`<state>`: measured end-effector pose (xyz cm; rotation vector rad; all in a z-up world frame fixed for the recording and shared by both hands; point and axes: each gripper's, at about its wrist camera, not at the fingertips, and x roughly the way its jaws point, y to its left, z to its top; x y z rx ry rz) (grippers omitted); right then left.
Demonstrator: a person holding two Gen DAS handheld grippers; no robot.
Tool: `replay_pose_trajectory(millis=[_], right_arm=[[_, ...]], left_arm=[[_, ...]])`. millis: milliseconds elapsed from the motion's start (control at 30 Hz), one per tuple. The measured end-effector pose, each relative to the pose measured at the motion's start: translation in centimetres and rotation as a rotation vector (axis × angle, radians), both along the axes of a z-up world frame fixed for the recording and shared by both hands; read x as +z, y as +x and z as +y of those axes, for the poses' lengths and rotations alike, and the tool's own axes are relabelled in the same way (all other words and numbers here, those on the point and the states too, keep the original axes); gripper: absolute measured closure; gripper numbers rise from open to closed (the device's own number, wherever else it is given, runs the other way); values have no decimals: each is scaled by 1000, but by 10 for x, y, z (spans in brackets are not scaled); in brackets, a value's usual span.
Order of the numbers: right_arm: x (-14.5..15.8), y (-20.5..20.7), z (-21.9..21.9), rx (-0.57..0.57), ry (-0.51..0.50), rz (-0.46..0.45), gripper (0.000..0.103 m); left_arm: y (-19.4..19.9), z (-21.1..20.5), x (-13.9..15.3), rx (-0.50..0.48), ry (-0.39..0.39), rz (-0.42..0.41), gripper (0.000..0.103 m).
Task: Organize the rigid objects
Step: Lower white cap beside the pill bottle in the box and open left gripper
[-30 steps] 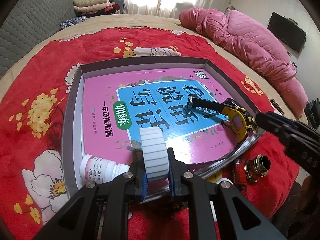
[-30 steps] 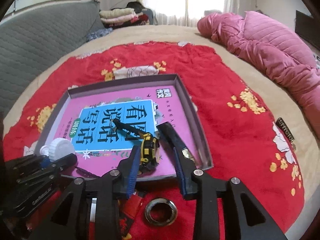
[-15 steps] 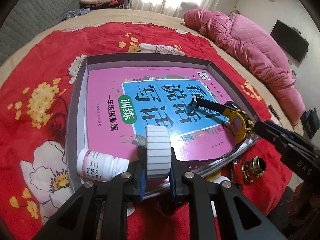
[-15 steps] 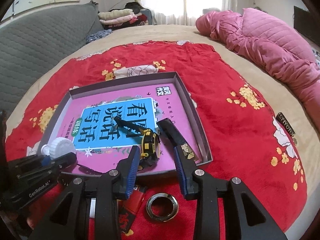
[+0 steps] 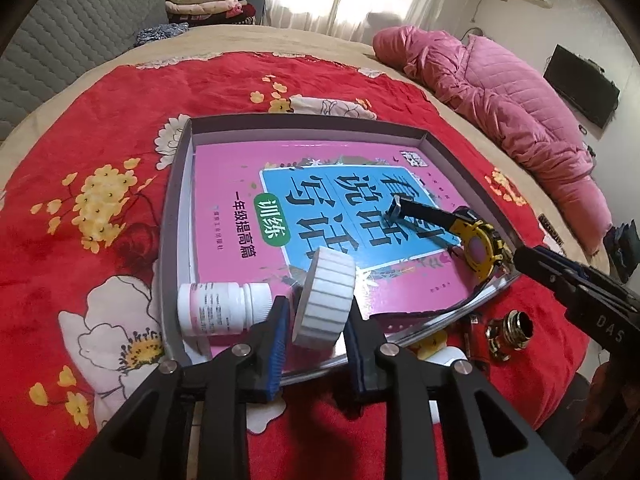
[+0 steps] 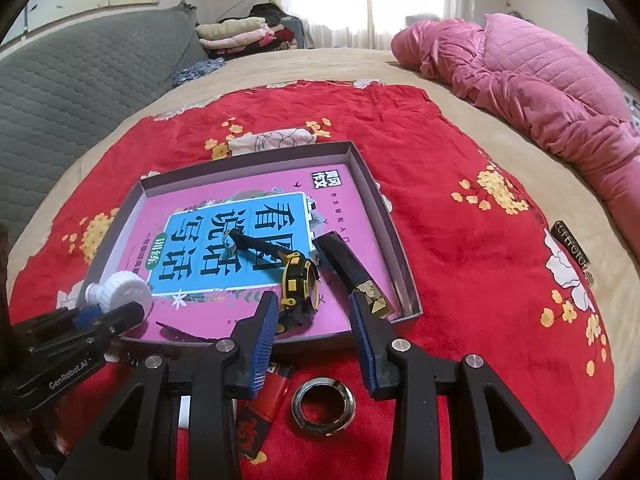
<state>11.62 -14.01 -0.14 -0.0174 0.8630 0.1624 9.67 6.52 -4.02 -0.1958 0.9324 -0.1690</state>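
Grey tray (image 5: 176, 184) on the red blanket (image 5: 80, 152) holds a pink book (image 5: 240, 168). Near its front edge, the left gripper (image 5: 316, 312) is opening around the white ribbed cap (image 5: 325, 298) (pads no longer pressing); the right gripper (image 6: 312, 320) stands released over the yellow tape measure (image 6: 300, 280).

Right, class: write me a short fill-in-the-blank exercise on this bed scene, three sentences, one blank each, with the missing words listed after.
1. The white ribbed cap sits between the opening fingers of the ____ gripper.
2. The yellow tape measure lies on a pink ____ inside the grey tray.
3. The silver metal ring lies on the ____ blanket, outside the tray.

Missing words: left; book; red
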Motion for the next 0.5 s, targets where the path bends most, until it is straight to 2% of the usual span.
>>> replay_pose_trajectory(millis=[300, 400, 500], right_arm=[[4, -5, -1, 0, 9, -10, 64], [5, -6, -4, -2, 15, -12, 58], [6, -7, -5, -3, 18, -13, 57]], left_arm=[[-7, 0, 5, 5, 2, -14, 77], [-9, 1, 7, 9, 0, -17, 77], [-11, 1, 9, 19, -2, -17, 77]])
